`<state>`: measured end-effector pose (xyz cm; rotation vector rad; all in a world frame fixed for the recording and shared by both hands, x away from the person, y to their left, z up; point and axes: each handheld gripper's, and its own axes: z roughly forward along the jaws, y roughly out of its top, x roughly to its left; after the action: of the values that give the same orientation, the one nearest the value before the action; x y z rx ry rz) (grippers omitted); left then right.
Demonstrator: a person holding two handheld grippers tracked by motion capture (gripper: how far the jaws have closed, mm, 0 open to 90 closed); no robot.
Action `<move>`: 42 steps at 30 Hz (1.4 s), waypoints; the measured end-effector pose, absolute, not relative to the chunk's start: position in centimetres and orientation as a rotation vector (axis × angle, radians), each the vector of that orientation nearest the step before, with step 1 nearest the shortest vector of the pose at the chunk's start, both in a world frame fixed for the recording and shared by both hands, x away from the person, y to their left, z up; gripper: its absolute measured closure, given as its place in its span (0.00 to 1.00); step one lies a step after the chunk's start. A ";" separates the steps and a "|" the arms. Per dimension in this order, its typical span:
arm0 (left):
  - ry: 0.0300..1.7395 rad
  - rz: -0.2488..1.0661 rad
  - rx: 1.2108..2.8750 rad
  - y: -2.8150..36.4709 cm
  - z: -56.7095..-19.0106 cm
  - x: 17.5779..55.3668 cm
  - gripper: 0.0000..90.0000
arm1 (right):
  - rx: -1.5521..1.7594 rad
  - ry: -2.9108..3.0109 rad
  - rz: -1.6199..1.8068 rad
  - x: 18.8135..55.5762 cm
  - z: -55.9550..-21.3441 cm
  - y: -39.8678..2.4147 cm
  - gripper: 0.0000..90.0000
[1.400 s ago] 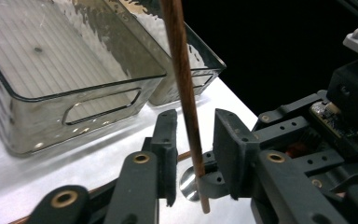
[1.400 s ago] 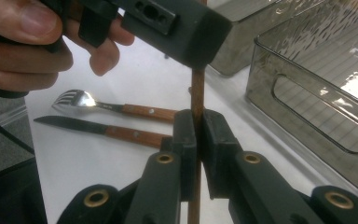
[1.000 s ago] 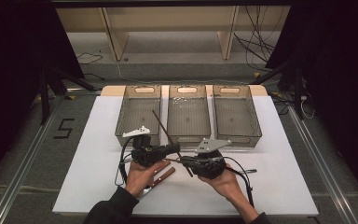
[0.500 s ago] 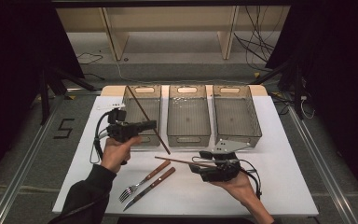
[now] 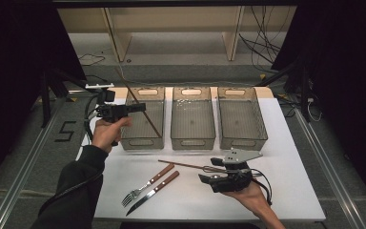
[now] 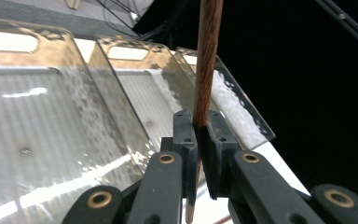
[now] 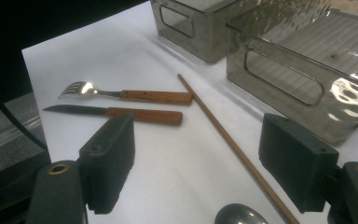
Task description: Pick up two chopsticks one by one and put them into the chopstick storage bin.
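On the white table [image 5: 290,191], with dark floor all round, three smoky clear plastic bins [image 5: 193,118] stand in a row ahead of me, and a wooden-handled fork [image 5: 148,185] and knife [image 5: 152,193] lie side by side near the front edge. The spoon bowl [image 7: 240,215] below my right gripper [image 7: 214,161] is cut off. My left gripper [image 5: 138,108] is clamped on one thin brown wooden chopstick [image 6: 207,60] above the leftmost bin; my right jaws have just been opening, wide apart over the second chopstick [image 7: 223,135], which lies on the table untouched.
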<state>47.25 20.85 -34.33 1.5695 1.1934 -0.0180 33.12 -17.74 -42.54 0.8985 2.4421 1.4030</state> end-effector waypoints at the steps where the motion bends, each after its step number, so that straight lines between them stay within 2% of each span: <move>1: 1.208 -0.007 1.577 21.0 -34.2 47.8 0.94 | 0.905 2.437 1.404 33.1 -42.6 -17.9 0.30; 6: 1.254 0.043 1.591 21.1 -34.7 49.2 0.94 | 0.909 2.416 1.404 32.9 -42.6 -18.3 0.30; 20: 1.344 0.023 1.618 20.1 -35.9 52.0 0.94 | 0.898 2.425 1.388 32.6 -42.9 -18.4 0.30; 42: 1.412 -0.037 1.689 18.6 -38.8 52.7 0.93 | 0.883 2.428 1.386 32.3 -42.9 -18.3 0.30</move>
<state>52.66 18.59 -38.77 1.6892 1.4121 -0.0367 32.28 -18.29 -42.87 0.8831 2.4280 1.3855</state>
